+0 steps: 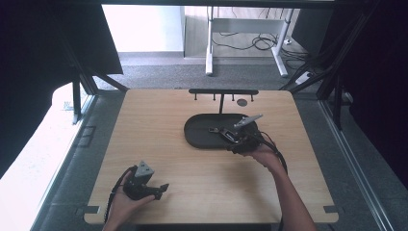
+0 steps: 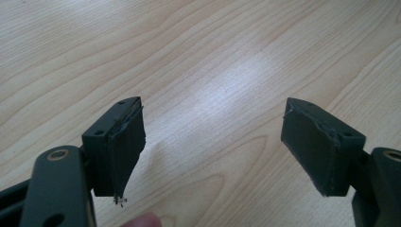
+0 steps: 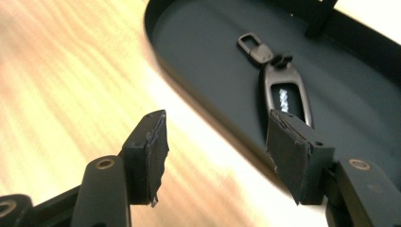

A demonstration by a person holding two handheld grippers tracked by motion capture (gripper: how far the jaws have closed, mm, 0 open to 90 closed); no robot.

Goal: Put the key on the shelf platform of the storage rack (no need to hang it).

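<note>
A black oval tray (image 1: 202, 132) sits in the middle of the wooden table (image 1: 159, 125). In it lies a dark key fob (image 3: 283, 92) with a clip (image 3: 253, 45) at its far end; it shows small in the high view as key fob (image 1: 216, 130). My right gripper (image 1: 227, 137) hovers at the tray's near right rim. In the right gripper view, my right gripper (image 3: 217, 123) stands open with nothing between the pads, and its right pad hides the fob's near end. My left gripper (image 1: 163, 188) rests near the front left, and in its own view, left gripper (image 2: 213, 106) is open over bare wood.
Behind the tray stands a black rack (image 1: 223, 91) with small hooks on a thin post. A dark round spot (image 1: 242, 102) marks the table beside it. Beyond the far edge are grey floor, desk legs and cables. Dark frames flank both sides.
</note>
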